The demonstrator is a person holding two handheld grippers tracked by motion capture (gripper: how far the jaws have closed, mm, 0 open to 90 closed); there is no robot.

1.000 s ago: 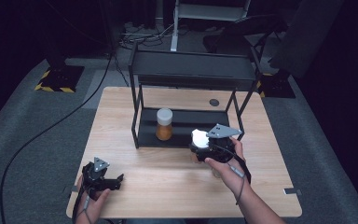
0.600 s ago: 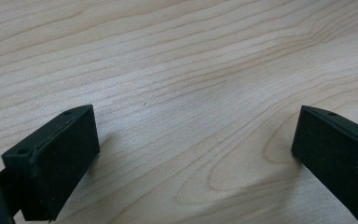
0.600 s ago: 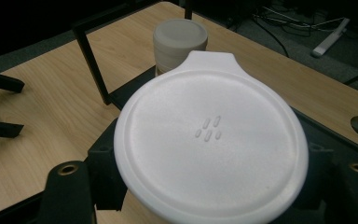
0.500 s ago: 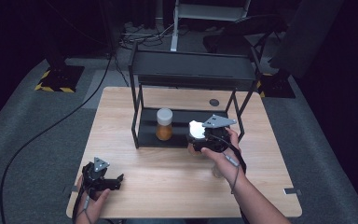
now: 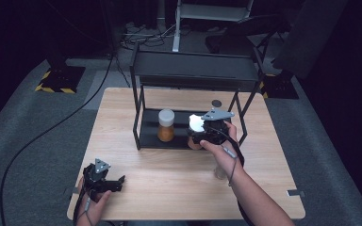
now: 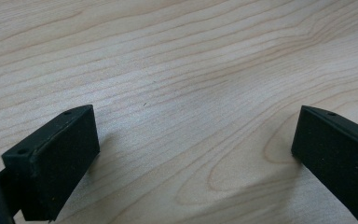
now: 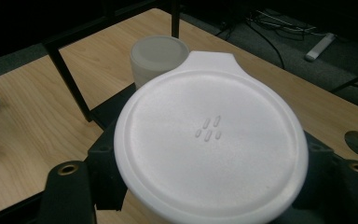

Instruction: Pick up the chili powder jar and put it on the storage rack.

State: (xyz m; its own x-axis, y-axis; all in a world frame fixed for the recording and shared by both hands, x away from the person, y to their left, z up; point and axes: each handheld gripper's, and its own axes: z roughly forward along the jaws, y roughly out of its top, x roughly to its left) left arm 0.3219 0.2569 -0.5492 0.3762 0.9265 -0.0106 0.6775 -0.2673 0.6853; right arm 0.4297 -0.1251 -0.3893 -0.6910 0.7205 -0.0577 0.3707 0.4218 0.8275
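My right gripper [image 5: 199, 134] is shut on a container with a white lid [image 5: 197, 123], held at the front edge of the black rack's lower tier [image 5: 147, 136]. In the right gripper view the round lid [image 7: 209, 140] spans the gap between the jaws. A jar with orange contents and a pale lid [image 5: 166, 125] stands on that tier just left of the held container, and its lid [image 7: 158, 53] sits behind the white one. My left gripper [image 5: 113, 181] rests open on the table near the front left corner, its jaws [image 6: 196, 154] wide apart over bare wood.
The black two-tier rack [image 5: 193, 70] stands across the back half of the wooden table [image 5: 179, 188]. A round hole [image 5: 216, 103] lies in the tabletop behind the rack. A cable trails from my right gripper along the forearm.
My right gripper has carried the white-lidded container left and back toward the rack, closer to the orange jar. The left gripper has stayed where it was.
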